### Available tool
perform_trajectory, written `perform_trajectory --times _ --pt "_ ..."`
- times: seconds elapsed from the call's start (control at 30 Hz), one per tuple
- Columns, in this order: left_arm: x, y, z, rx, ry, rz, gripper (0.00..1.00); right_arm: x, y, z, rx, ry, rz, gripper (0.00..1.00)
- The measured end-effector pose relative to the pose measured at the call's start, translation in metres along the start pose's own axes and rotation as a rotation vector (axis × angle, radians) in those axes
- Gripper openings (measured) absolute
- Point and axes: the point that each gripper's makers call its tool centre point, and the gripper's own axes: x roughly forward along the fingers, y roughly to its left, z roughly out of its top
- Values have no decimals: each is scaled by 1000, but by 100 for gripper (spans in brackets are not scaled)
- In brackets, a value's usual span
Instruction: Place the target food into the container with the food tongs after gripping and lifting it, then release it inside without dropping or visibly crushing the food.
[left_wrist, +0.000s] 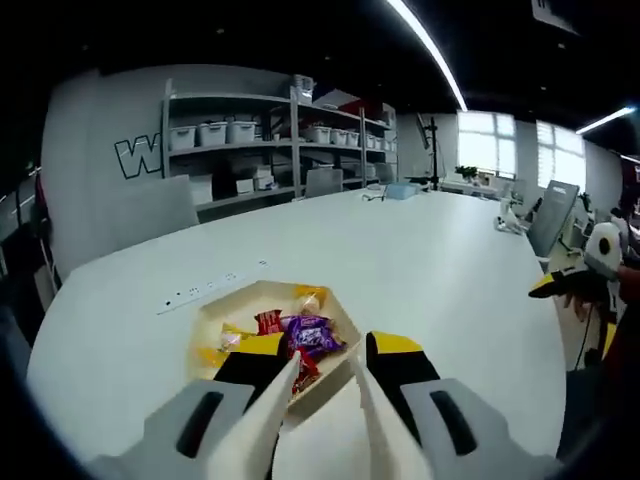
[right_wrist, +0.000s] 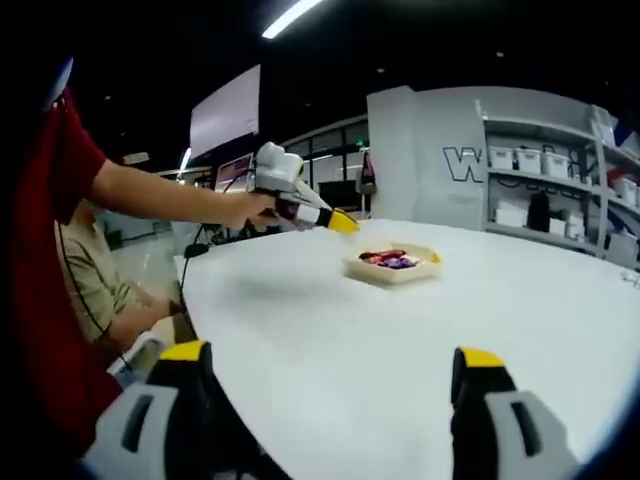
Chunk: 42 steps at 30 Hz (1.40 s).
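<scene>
A beige hexagonal tray (left_wrist: 240, 300) on the white table holds several wrapped sweets, among them a purple one (left_wrist: 312, 334), a red one (left_wrist: 268, 321) and yellow ones (left_wrist: 310, 297). My left gripper (left_wrist: 328, 354) hovers just short of the tray's near rim. Its black, yellow-tipped jaws carry white tong blades (left_wrist: 283, 400) that stand apart with nothing between them; the left blade's tip overlaps a red wrapper. In the right gripper view a hand holds that left gripper (right_wrist: 335, 220) beside the tray (right_wrist: 393, 268). My right gripper (right_wrist: 330, 362) is open and empty, far back from the tray.
The white table (left_wrist: 420, 260) stretches wide around the tray, with a power strip (left_wrist: 200, 291) set in its surface to the left. The right gripper (left_wrist: 562, 285) shows past the table's right edge. Shelves with bins (left_wrist: 270, 135) line the back wall. A seated person (right_wrist: 95, 285) is at the table's end.
</scene>
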Motion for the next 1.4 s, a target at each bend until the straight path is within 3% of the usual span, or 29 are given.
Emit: perform_trajectory --times 0.3,0.57,0.73,0.87,0.97,1.17,1.4 --pt "-18 -6 -12 16 9 -4 29 7 10 8 -20 -6 33 99" --pt "-30 -12 -22 -39 -22 -15 30 15 17 15 -58 -14 43 99" --pt "-42 -19 -28 -48 -37 -15 30 18 16 10 -98 4 34 90" --pt "-51 -23 -32 -47 -51 -18 30 23 20 8 -126 22 40 89" --pt "-58 -32 -27 -29 -97 -40 30 27 20 9 -124 34 39 85" --pt "-66 -46 -31 -45 -117 -55 30 33 26 31 -43 -59 74 65" --pt "-72 -59 -35 -36 -124 -80 29 47 33 35 -119 -42 94 58"
